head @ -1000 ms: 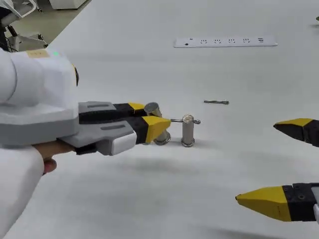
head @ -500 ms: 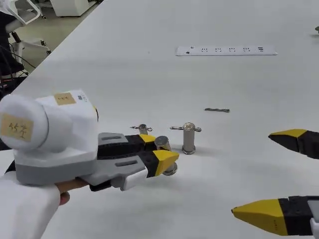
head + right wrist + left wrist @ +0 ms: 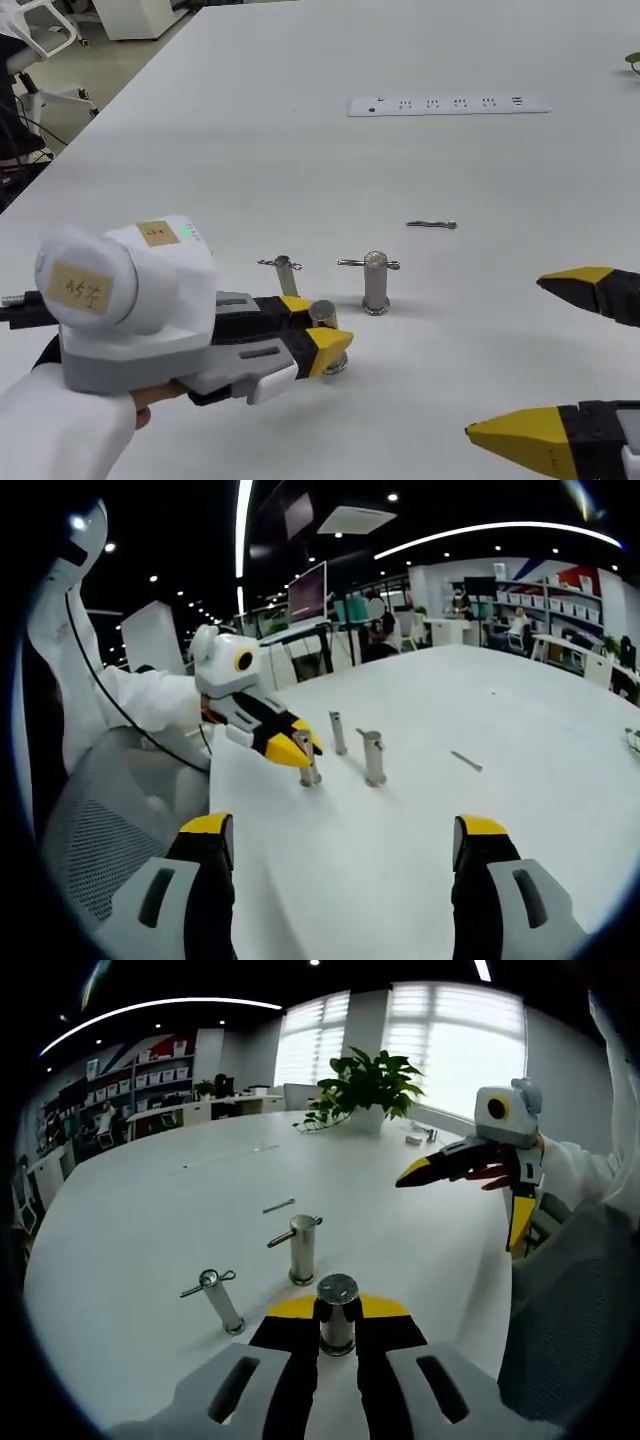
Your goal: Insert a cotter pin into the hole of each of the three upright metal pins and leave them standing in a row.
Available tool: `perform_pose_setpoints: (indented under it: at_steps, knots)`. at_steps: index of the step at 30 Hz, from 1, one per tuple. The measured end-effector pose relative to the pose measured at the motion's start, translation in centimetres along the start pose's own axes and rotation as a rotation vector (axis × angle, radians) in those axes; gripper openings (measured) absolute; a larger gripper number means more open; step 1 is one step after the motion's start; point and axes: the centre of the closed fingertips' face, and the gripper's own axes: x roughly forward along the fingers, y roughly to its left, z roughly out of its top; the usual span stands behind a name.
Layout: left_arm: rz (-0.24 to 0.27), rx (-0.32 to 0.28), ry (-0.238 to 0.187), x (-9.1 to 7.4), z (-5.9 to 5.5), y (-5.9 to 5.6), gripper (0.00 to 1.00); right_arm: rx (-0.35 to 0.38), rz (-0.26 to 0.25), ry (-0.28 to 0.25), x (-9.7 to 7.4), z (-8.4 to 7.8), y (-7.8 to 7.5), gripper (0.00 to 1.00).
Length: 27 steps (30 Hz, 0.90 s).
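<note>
My left gripper (image 3: 322,325) is shut on a bare metal pin (image 3: 324,316), held upright with its base at the table top. In the left gripper view that pin (image 3: 337,1312) stands between the yellow-tipped jaws. Behind it stand two upright pins, each with a cotter pin through its hole: a thin one (image 3: 283,272) (image 3: 220,1300) and a thicker one (image 3: 376,283) (image 3: 300,1248). A loose cotter pin (image 3: 432,224) (image 3: 278,1206) lies farther back. My right gripper (image 3: 540,360) (image 3: 345,840) hangs open at the right, with nothing in it.
The white table (image 3: 200,160) stretches far back. A white power strip (image 3: 448,104) lies across its far side. A potted plant (image 3: 365,1080) stands at the far end. A mesh chair back (image 3: 90,840) sits beside the table edge.
My left gripper has drawn the bare pin toward me, out from beside the thicker pin, uncovering the thin pin with its cotter. The right gripper has stayed put.
</note>
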Motion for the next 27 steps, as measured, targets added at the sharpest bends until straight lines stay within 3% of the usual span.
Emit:
perform_pose_setpoints:
  at_steps: [17,27]
  knots:
    - [0.003,0.017,0.035,1.2,-0.8,0.5,0.1,0.002,-0.014,0.009,-0.1,-0.3,-0.4,0.88]
    - [0.006,0.044,0.021,1.2,-0.9,0.3,0.1,0.002,-0.013,0.005,-0.2,-0.1,-0.4,0.87]
